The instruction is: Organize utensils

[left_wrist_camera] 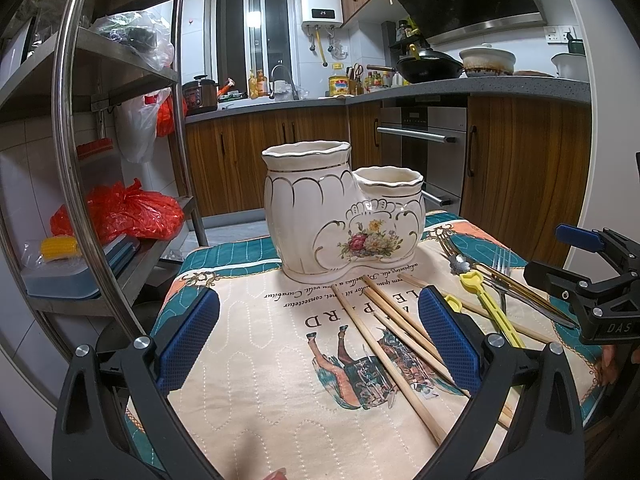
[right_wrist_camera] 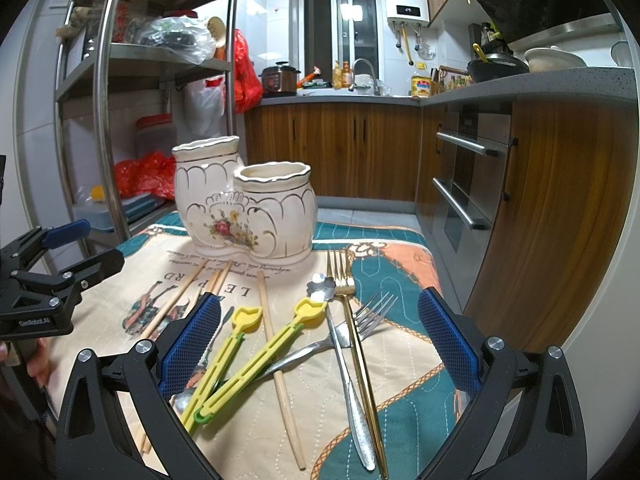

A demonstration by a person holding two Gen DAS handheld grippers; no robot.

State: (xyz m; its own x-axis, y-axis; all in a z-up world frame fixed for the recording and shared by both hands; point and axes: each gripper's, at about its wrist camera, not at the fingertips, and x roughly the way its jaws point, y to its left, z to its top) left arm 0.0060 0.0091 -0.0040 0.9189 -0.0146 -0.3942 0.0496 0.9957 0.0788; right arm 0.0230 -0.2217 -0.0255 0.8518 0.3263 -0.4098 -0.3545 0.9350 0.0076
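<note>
A white ceramic two-cup utensil holder [left_wrist_camera: 340, 212] with a flower print stands at the far end of the cloth; it also shows in the right wrist view [right_wrist_camera: 244, 204]. Wooden chopsticks [left_wrist_camera: 384, 344] lie in front of it. In the right wrist view lie yellow plastic chopsticks [right_wrist_camera: 256, 356], a single wooden chopstick [right_wrist_camera: 276, 364], a gold fork [right_wrist_camera: 356, 340], a silver fork [right_wrist_camera: 320, 348] and a flower-topped silver utensil [right_wrist_camera: 344, 364]. My left gripper [left_wrist_camera: 318, 336] is open and empty above the cloth. My right gripper [right_wrist_camera: 320, 340] is open and empty above the utensils.
The printed cloth [left_wrist_camera: 260, 360] covers a small table. A steel shelf rack [left_wrist_camera: 80, 160] with red bags stands close on the left. Wooden cabinets and an oven [right_wrist_camera: 464, 184] lie beyond and to the right.
</note>
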